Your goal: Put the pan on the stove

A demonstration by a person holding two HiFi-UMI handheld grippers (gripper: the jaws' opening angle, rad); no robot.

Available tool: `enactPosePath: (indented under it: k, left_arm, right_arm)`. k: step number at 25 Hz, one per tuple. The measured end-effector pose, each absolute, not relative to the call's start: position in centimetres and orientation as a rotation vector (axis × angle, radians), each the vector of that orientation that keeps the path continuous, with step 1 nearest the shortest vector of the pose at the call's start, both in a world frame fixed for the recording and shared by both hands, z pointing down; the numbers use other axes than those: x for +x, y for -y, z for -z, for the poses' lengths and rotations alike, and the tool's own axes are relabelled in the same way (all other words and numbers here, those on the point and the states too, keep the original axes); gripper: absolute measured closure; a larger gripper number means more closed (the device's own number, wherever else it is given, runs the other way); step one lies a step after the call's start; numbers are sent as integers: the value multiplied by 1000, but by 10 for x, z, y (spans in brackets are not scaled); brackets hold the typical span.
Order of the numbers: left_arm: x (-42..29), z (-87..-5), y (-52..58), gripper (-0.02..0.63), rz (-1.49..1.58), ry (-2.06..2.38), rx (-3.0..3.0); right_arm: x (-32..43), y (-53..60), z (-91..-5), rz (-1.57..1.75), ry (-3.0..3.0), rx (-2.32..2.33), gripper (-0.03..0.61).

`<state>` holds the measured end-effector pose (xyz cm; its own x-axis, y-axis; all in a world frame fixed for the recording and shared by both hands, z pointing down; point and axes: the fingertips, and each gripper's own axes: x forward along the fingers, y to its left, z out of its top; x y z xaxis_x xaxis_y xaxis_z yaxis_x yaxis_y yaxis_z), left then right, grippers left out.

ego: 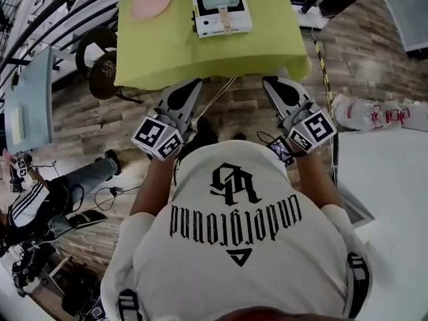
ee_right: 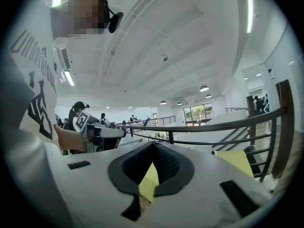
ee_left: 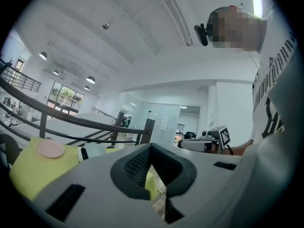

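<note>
A table under a yellow-green cloth [ego: 167, 45] stands in front of me. On it lies a round pink pan [ego: 150, 3] at the far left, seen flat from above, and a white stove [ego: 221, 7] with a pale glass top at the far middle. The pan [ee_left: 51, 149] also shows in the left gripper view, left of the stove [ee_left: 97, 151]. My left gripper [ego: 190, 85] and right gripper [ego: 271, 82] are held close to my chest, short of the table's near edge. Both are shut with nothing in them, jaws [ee_left: 151, 148] [ee_right: 153, 146] pointing toward the table.
Dark weight plates [ego: 100, 59] lie on the wooden floor left of the table. A pack of bottles [ego: 371, 112] and a white tabletop [ego: 394, 179] are at the right. A seated person's legs [ego: 73, 182] and cables are at the lower left. A dark railing [ee_right: 213, 127] runs behind.
</note>
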<state>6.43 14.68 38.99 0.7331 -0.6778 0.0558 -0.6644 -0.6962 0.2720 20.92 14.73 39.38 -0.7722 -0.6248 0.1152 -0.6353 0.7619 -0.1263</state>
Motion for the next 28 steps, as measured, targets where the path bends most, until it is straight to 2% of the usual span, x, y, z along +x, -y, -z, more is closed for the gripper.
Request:
enactPosePath:
  k: [16, 28]
  left_arm:
    - [116, -383, -221, 606, 59, 1149, 2650]
    - [116, -381, -226, 606, 65, 1172, 2641]
  right_arm:
    - [262, -213, -380, -199, 2948, 961, 580]
    - [263, -211, -377, -165, 2950, 945, 581]
